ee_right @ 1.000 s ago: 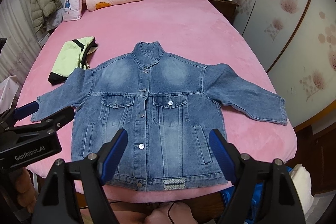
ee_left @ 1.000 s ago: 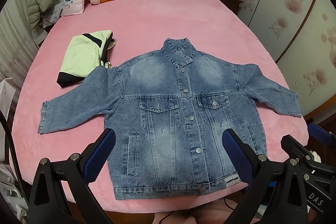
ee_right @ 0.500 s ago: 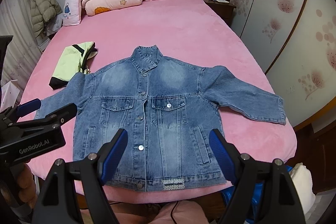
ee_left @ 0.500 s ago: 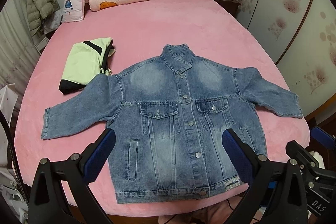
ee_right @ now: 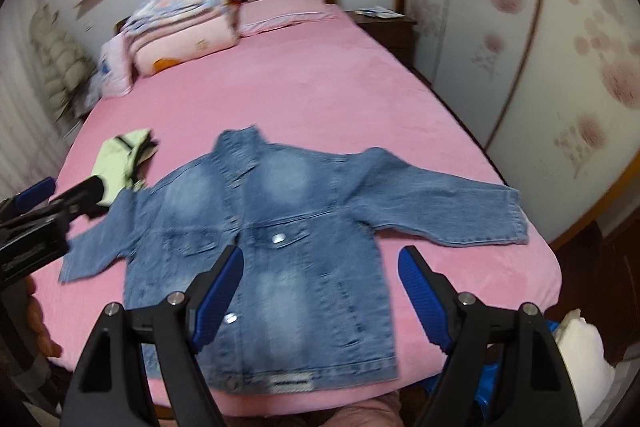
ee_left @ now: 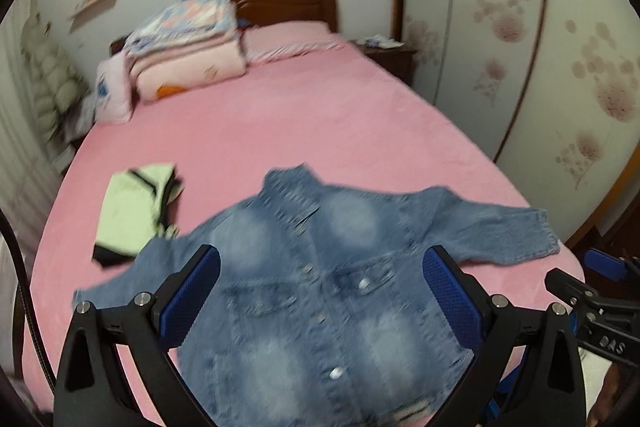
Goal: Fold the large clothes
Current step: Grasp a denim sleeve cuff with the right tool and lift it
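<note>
A blue denim jacket (ee_left: 320, 267) lies flat and buttoned, front up, sleeves spread, near the foot of a pink bed (ee_left: 280, 115); it also shows in the right wrist view (ee_right: 280, 227). My left gripper (ee_left: 320, 291) is open and empty, held above the jacket's lower half. My right gripper (ee_right: 320, 287) is open and empty, above the jacket's hem and right side. Each gripper shows at the edge of the other's view: the right one (ee_left: 600, 291), the left one (ee_right: 44, 211). Both views are motion-blurred.
A folded light-green garment (ee_left: 136, 203) lies left of the jacket. Stacked quilts (ee_left: 184, 47) and a pink pillow (ee_left: 292, 35) sit at the wooden headboard. A wardrobe wall (ee_left: 540, 47) runs along the bed's right side. A nightstand (ee_right: 384, 27) stands at the far right.
Both grippers have tilted upward and moved lower toward the bed; the views now show more wall and headboard. The jacket has not moved. Both grippers stay open.
</note>
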The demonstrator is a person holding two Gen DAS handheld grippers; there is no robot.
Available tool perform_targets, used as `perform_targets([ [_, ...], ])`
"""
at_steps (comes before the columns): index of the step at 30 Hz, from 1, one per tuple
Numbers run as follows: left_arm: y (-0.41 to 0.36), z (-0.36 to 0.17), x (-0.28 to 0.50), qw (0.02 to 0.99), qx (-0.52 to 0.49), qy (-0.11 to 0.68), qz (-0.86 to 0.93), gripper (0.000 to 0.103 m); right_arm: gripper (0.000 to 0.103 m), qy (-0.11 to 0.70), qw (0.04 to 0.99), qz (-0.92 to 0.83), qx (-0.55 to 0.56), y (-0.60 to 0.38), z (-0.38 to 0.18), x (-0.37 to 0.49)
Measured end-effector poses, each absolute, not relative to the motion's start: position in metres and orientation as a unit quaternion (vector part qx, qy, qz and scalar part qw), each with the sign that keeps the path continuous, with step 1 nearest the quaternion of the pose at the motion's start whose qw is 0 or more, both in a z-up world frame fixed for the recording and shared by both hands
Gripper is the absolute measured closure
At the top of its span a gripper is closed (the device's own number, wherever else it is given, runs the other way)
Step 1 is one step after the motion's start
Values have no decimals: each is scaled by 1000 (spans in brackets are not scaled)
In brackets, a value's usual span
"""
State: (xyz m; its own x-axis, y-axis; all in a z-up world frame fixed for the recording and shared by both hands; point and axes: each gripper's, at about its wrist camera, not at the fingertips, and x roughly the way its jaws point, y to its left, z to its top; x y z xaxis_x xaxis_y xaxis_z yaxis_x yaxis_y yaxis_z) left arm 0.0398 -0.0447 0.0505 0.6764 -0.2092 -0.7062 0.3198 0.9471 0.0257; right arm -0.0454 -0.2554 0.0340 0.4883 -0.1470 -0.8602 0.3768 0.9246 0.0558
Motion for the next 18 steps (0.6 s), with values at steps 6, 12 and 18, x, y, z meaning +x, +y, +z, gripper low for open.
perform_targets([
  [6, -126, 54, 73, 902, 65, 392, -167, 2, 23, 472, 851, -178, 147, -348, 20, -47],
  [12, -220, 26, 113, 886, 89, 414, -188, 2, 23, 475, 831, -207, 201, -454, -19, -53],
  [18, -304, -56, 158, 848, 96, 479, -206, 2, 23, 495, 792, -240, 265, -548, -83, -69],
])
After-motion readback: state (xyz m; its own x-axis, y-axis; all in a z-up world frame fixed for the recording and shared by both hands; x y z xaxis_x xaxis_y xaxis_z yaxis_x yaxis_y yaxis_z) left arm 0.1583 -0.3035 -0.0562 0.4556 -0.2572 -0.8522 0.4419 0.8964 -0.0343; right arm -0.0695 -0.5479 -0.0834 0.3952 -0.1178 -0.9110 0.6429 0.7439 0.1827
